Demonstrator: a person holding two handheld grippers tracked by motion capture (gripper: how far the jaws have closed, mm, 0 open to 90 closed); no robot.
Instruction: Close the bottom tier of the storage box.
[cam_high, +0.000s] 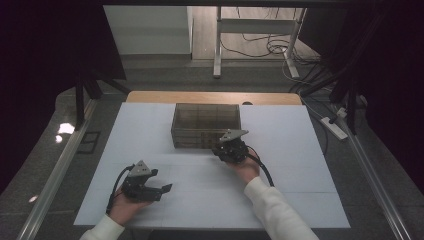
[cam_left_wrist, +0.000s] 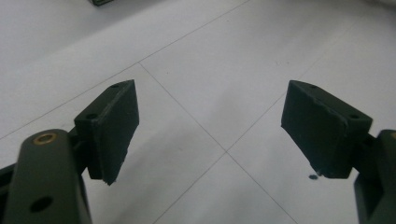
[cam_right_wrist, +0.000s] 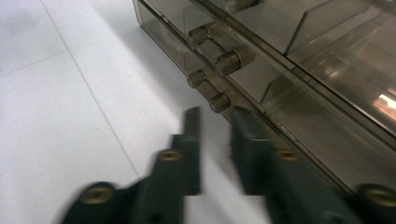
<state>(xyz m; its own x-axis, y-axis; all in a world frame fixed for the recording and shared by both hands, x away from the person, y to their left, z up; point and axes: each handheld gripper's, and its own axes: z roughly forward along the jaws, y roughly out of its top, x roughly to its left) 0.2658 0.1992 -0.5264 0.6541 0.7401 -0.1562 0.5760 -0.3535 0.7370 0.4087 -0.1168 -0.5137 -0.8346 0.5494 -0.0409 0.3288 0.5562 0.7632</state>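
Smoky clear plastic forms the drawer box (cam_high: 206, 125), which sits mid-table toward the far edge with its long axis running left to right and its knobbed front (cam_right_wrist: 219, 101) facing the person. The right gripper (cam_right_wrist: 215, 122), jaws nearly together and holding nothing, sits just before it. The left gripper (cam_left_wrist: 210, 123), spread wide, hovers over bare white table (cam_high: 200, 195) near the front edge.

a table (cam_high: 150, 97) with a pale wooden top carries a white sheet (cam_high: 290, 165) that covers nearly all of it, leaving a wooden strip bare behind the sheet. thin seam lines cross the sheet. directly on the sheet stands a smoky transparent drawer box (cam_high: 206, 125), toward the far middle; its knobbed drawer fronts (cam_right_wrist: 219, 60) face the near edge.
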